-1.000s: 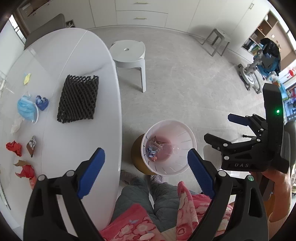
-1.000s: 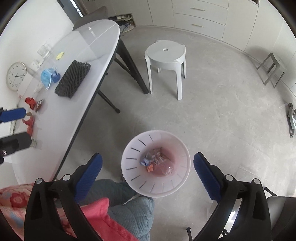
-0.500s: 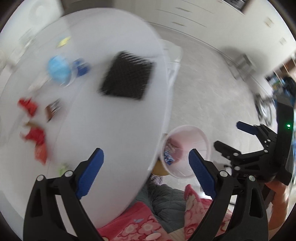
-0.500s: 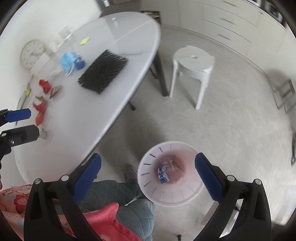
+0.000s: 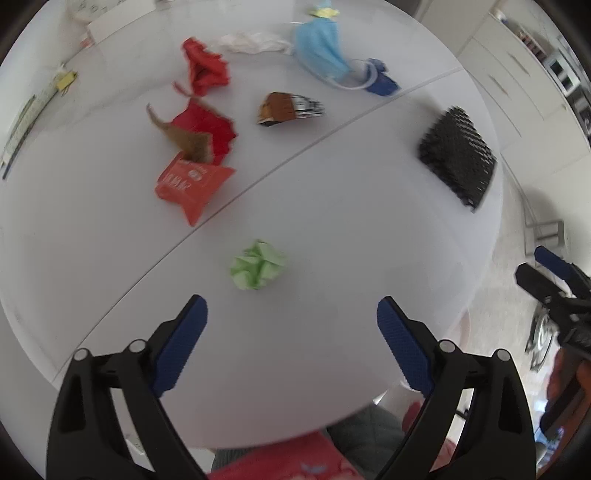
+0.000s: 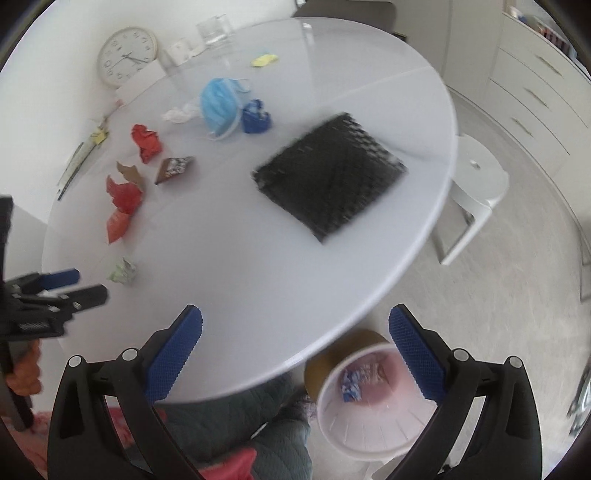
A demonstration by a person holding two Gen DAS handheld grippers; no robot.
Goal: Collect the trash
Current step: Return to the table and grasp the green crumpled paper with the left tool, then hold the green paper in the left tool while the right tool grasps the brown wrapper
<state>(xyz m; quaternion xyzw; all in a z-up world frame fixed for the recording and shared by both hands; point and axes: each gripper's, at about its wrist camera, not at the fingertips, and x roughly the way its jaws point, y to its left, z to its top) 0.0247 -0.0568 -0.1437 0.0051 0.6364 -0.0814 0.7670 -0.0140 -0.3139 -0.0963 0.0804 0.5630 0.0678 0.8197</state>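
Domestic room, likely a dining or living area. Round white surface (image 6: 369,92) with a centre seam. White wall clock (image 6: 127,55) propped against the wall at its far edge, clear glass (image 6: 214,29) beside it. White plastic stool (image 6: 476,173) on pale grey floor. Built-in white cabinets with drawers (image 6: 535,81) along the wall. Small waste bin (image 6: 369,424) beside the seated person's quilted trousers (image 6: 258,413).

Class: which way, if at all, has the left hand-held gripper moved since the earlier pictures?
Yes. The left hand-held gripper has swung from above the bin on the floor to over the white table, near the green paper ball.
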